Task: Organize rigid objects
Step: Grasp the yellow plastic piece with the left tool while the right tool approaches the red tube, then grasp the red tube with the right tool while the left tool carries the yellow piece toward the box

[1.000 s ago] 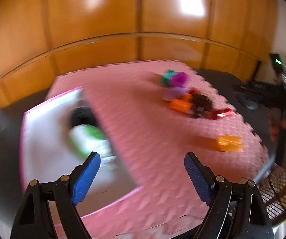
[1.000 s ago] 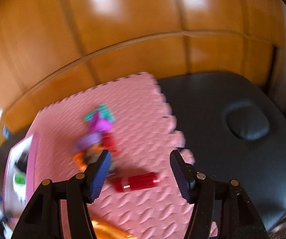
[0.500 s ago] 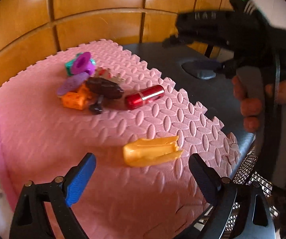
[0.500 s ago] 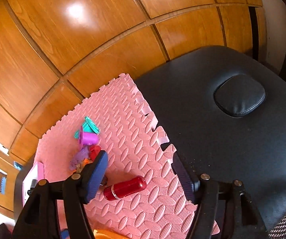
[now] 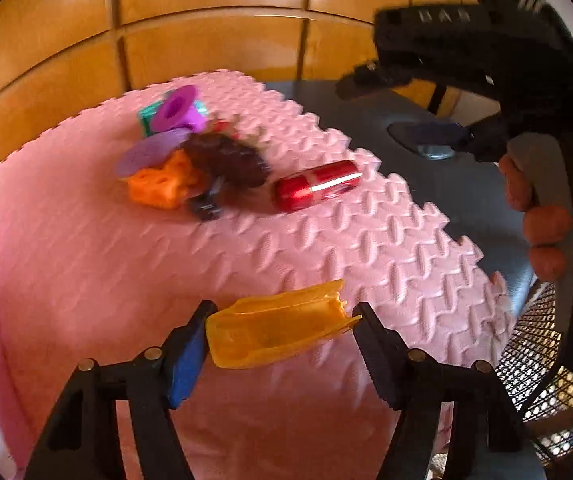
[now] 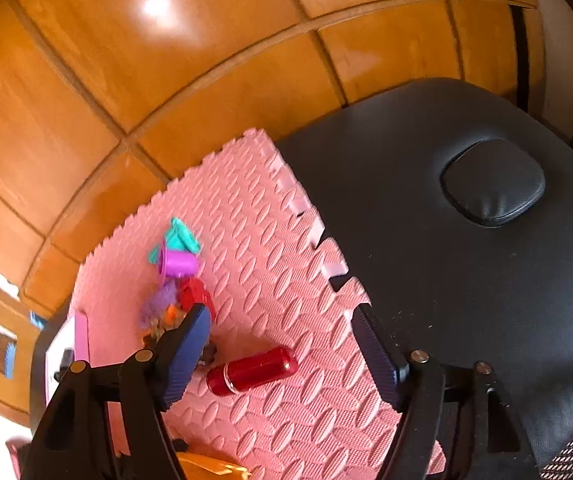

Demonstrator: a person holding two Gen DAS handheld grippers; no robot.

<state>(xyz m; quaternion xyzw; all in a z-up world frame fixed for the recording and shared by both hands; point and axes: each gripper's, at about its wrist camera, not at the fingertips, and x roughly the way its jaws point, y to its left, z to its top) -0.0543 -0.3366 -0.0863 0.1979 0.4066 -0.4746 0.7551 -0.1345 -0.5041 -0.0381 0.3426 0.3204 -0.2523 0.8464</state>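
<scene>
An orange plastic scoop-shaped piece (image 5: pixel 276 326) lies on the pink foam mat (image 5: pixel 86 264), right between the open fingers of my left gripper (image 5: pixel 280 342); the fingers straddle it without clamping it. A red metal cylinder (image 5: pixel 317 185) lies farther back; it also shows in the right wrist view (image 6: pixel 252 370). A pile of small toys (image 5: pixel 190 156) with a purple spool (image 5: pixel 178 114), an orange piece and a dark brown piece sits behind. My right gripper (image 6: pixel 282 354) is open and empty above the red cylinder; its body (image 5: pixel 486 52) shows at upper right in the left wrist view.
The pink mat covers a black padded table (image 6: pixel 466 280) with a round cushion (image 6: pixel 492 186). A pink-rimmed tray (image 6: pixel 80 336) with items stands at the mat's left end. Wooden wall panels (image 6: pixel 166 60) rise behind. A black mesh basket (image 5: pixel 534 364) sits below the right table edge.
My left gripper has swung right from the tray and moved forward until its open fingers straddle the orange piece. My right gripper has drifted slightly, still above the red cylinder.
</scene>
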